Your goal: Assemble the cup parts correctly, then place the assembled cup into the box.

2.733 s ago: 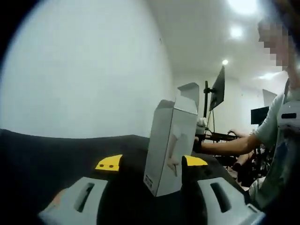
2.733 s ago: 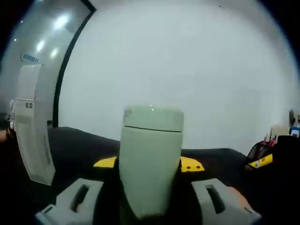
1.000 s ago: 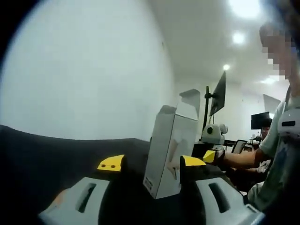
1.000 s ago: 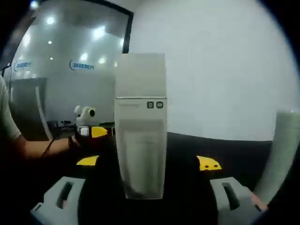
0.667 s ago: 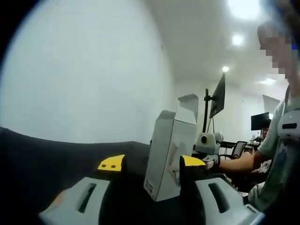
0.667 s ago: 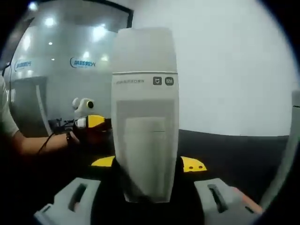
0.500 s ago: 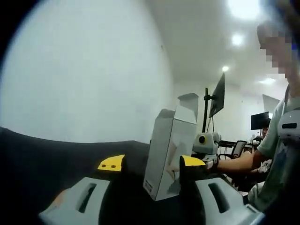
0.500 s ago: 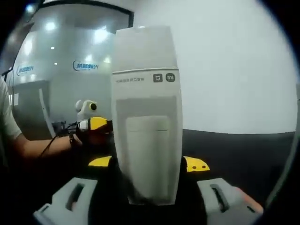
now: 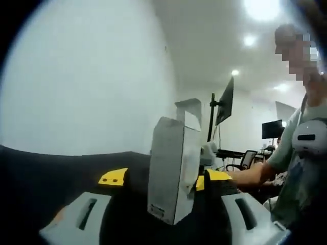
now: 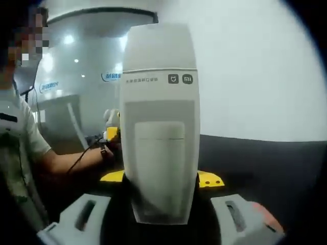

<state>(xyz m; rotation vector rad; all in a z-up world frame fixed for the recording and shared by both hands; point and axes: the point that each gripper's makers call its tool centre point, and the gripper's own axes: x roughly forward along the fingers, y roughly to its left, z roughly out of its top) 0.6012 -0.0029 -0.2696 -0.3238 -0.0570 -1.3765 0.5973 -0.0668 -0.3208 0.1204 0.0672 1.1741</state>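
A tall white carton box stands on the black table, its top flap raised. My left gripper has its yellow-tipped jaws shut against the carton's sides. In the right gripper view the same box is close and large, with a cup printed on its front. My right gripper is shut on it low down, one jaw on each side. The left gripper shows small just beyond the box's left edge, held by a hand.
A person stands at the right with an arm stretched toward the box. A monitor on a stand is behind. A glass wall with a logo lies at the back left. Bare black table spreads to the right.
The right gripper held a pale green cup, then left it standing at its right, swung to the box and closed its jaws on it. Both views have shifted a little.
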